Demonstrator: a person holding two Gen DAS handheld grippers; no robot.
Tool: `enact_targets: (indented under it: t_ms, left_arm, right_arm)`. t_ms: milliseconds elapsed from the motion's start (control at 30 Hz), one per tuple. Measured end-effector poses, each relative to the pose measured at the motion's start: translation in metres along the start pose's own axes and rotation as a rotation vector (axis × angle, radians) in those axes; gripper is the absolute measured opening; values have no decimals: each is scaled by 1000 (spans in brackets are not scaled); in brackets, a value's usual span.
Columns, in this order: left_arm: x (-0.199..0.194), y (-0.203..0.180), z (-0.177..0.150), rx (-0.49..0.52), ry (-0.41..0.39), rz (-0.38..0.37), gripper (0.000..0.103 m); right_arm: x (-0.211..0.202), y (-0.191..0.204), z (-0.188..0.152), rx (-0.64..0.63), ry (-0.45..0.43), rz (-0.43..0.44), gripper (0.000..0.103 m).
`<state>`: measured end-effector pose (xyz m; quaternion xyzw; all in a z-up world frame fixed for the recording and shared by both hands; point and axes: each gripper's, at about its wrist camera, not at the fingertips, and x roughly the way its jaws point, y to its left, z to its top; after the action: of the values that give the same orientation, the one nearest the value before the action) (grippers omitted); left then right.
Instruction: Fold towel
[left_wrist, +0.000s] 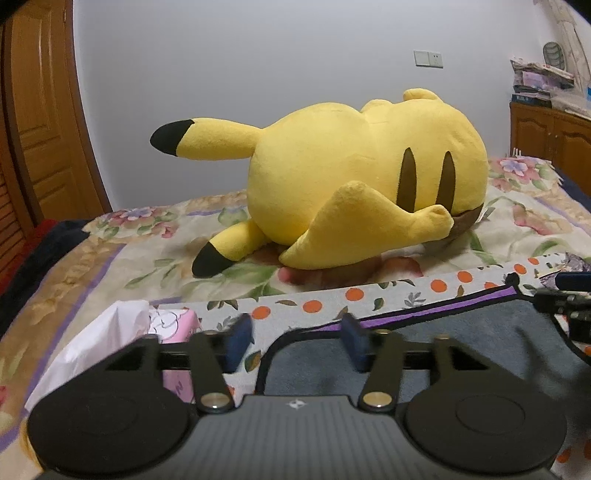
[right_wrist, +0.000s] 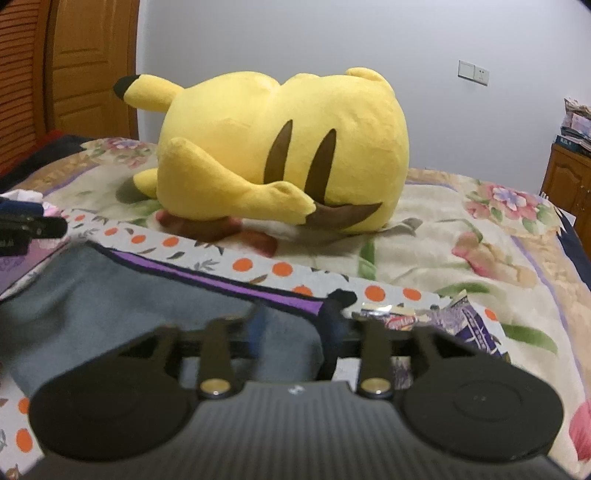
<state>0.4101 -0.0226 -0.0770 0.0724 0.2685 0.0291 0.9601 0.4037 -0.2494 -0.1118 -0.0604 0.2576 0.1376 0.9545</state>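
One grey towel with a black and purple border lies flat on an orange-dotted cloth, filling the lower right of the left wrist view; its long bordered edge runs from lower centre up toward the right. The left gripper hovers at the towel's near left corner, fingers spread. The right gripper has its fingers apart over the far right corner. A yellow plush lies just beyond, centre frame, and a tissue box sits lower left.

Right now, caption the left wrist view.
Left gripper open over the grey towel's corner, yellow plush behind.
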Motion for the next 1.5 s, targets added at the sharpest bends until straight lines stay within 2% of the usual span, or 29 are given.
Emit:
enact_targets:
  t_ms: [100,233,400,567,633,867,967,1033,1100,1500]
  left_arm:
    - [-6,-1,0,4,7,-17,63]
    - [-20,-1,1,-3,11,-35,72]
    - [-48,-1,3,1,23,-62,73]
    - [-84,2,6,7,23,-78,79]
    - [-100,2,8,11,20,-83,83]
    - [-154,8,15,7,8,-105,92]
    - [-178,8,16,10,-4,-107,96]
    - [-194,9,16,6,-10,-103,101]
    - [-210,11,17,5,-19,-111,103]
    - [-289,19,24,10,-52,-103,103]
  right_arm:
    - [-10,3,-1,4,3,6,43]
    - [-28,6,0,28,5,22,43]
    - [-62,12,2,56,-1,44,43]
    - [-100,18,8,82,-12,59,46]
    - [-115,19,10,95,-19,64,53]
    - [-163,21,19,108,-39,54,59]
    - [-180,22,22,115,-50,50,73]
    - [-192,24,22,115,-64,41,92]
    - [-204,26,22,116,-72,30,103]
    - [-262,38,24,129,-96,17,103]
